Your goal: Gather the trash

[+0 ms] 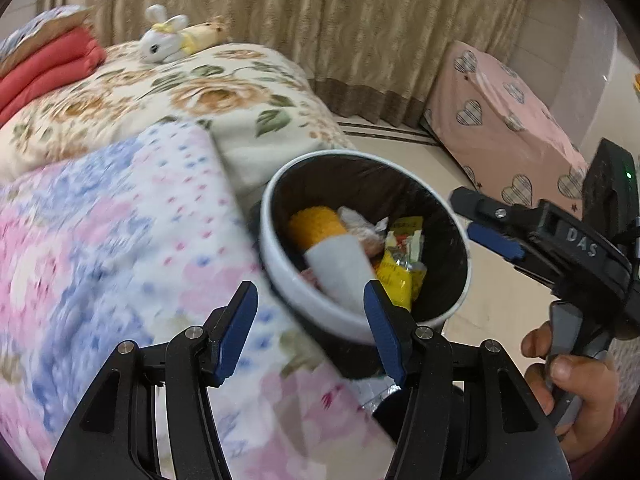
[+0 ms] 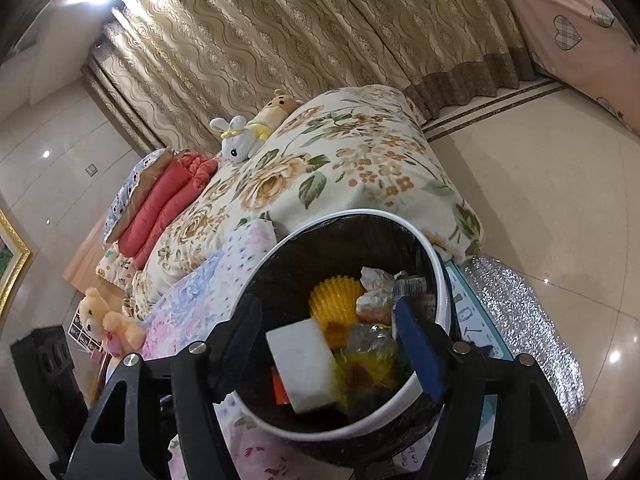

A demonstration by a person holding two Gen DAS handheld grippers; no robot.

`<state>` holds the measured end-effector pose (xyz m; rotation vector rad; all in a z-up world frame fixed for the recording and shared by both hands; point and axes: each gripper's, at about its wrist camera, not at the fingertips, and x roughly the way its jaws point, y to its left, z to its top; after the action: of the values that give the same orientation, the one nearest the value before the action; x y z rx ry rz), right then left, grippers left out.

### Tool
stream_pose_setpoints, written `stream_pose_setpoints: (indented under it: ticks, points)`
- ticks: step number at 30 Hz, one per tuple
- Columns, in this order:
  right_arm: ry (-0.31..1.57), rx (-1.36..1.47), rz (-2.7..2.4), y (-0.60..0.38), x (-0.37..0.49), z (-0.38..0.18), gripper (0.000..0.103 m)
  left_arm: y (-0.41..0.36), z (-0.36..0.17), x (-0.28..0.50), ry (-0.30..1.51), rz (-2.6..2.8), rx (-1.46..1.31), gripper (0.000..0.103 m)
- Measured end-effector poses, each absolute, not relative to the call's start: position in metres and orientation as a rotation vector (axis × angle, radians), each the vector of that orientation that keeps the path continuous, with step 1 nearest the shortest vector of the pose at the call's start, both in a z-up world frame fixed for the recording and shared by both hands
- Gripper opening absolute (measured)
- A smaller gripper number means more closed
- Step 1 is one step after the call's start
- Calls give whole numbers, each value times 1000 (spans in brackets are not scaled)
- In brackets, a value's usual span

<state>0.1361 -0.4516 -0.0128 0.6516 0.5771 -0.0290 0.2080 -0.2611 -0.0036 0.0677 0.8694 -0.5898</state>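
Two hand-held grippers hang over a trash bin beside a bed. The left gripper (image 1: 310, 320) has its blue-padded jaws spread wide with nothing between them, its right finger (image 1: 384, 332) overlapping the bin's near rim in the left wrist view. The right gripper (image 2: 328, 344) is likewise spread wide and empty, framing the mouth of the bin; from the left wrist it appears at the right edge (image 1: 496, 236), held by a hand (image 1: 576, 392) wrapped around its grip.

The trash bin (image 1: 308, 296), round with a white rim and a dark liner, stands just beside the bed. Inside lie a white block (image 2: 304, 364), a yellow ribbed piece (image 2: 334, 300), crumpled paper (image 2: 374, 280) and yellow wrappers (image 1: 400, 276), heaped together and touching.

A pastel flowered blanket (image 1: 100, 240) covers the near part of the bed, with a cream floral quilt (image 2: 320, 168) beyond it. On the quilt rest a white rabbit toy (image 2: 236, 140) and a yellow-clad bear toy (image 2: 276, 114), side by side. A folded red quilt (image 2: 168, 200) sits further along. A patterned curtain (image 2: 280, 28) hangs behind, and a pink heart-print cover (image 1: 500, 128) drapes something by the wall. A silver foil mat (image 2: 524, 320) lies on the glossy tiled floor (image 2: 540, 180) next to the bin.
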Motion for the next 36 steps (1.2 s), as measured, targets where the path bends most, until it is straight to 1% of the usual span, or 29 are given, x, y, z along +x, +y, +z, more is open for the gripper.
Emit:
stream_pose_setpoints:
  ticks: [3, 11, 13, 16, 21, 30, 32, 34, 35, 36]
  points:
    - [567, 651, -27, -443, 127, -11, 77, -242, -5, 196, 862, -557, 44, 57]
    - [534, 598, 11, -394, 99, -5, 84, -186, -6, 161, 815, -483, -46, 62]
    - [521, 561, 19, -377, 90, -4, 89, -171, -4, 151, 792, -458, -50, 63]
    - [496, 515, 30, -356, 79, -2, 92, -147, -1, 136, 743, -407, -41, 65]
    - [470, 449, 49, -329, 69, -3, 93, -111, 0, 117, 697, -356, -71, 66]
    - [417, 328, 77, -286, 49, 6, 94, -81, 10, 79, 586, -289, -84, 67]
    - [387, 300, 74, -280, 42, 11, 98, -76, 14, 71, 554, -269, -87, 70]
    - [351, 268, 67, -274, 36, 15, 103, -69, 19, 62, 503, -233, -94, 83]
    - [340, 256, 65, -272, 35, 16, 103, -65, 20, 58, 478, -212, -99, 86]
    - [326, 241, 65, -269, 33, 17, 103, -62, 21, 54, 456, -194, -106, 91]
